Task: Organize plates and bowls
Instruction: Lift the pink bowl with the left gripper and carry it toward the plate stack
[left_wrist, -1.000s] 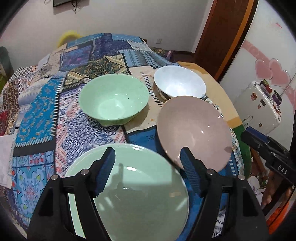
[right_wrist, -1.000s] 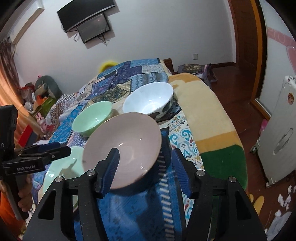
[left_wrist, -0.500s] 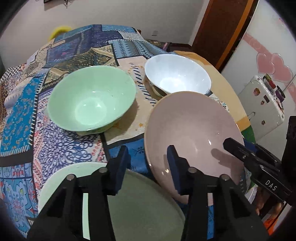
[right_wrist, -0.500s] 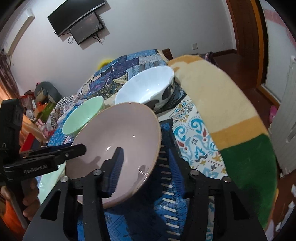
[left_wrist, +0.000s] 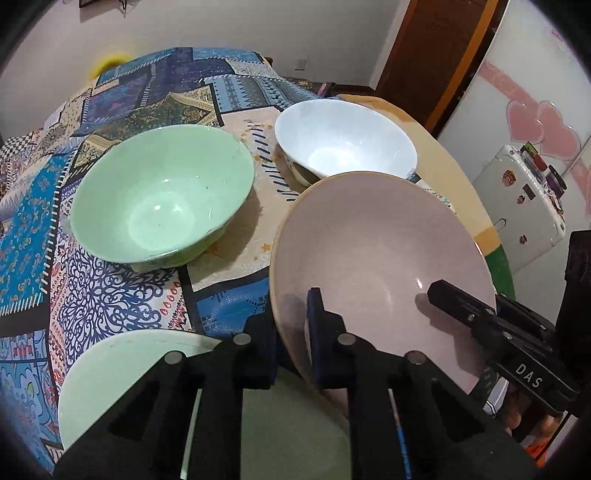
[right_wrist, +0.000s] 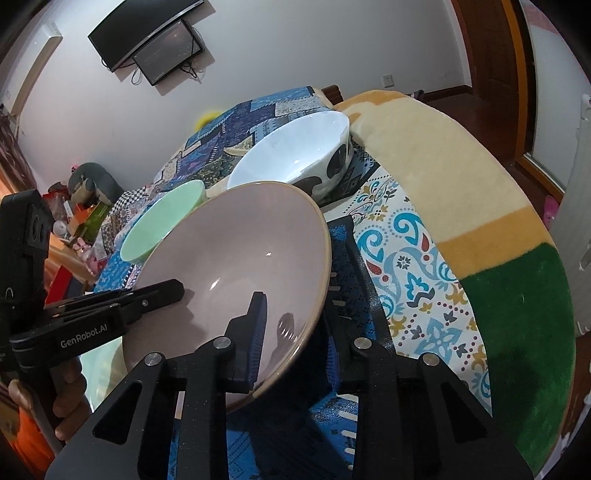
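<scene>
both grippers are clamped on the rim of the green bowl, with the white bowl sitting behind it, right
Not quite: both the left gripper and right gripper clamp the rim of the pink bowl, not the green bowl, which sits untouched. The left wrist view shows this; the white bowl is indeed behind.

Left tongs, right tongs clamped.

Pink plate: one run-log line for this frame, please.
wide shallow pink plate: tilted, gripped both sides | left gripper: shut on near-left rim | right gripper: shut on near-right rim
</scene>
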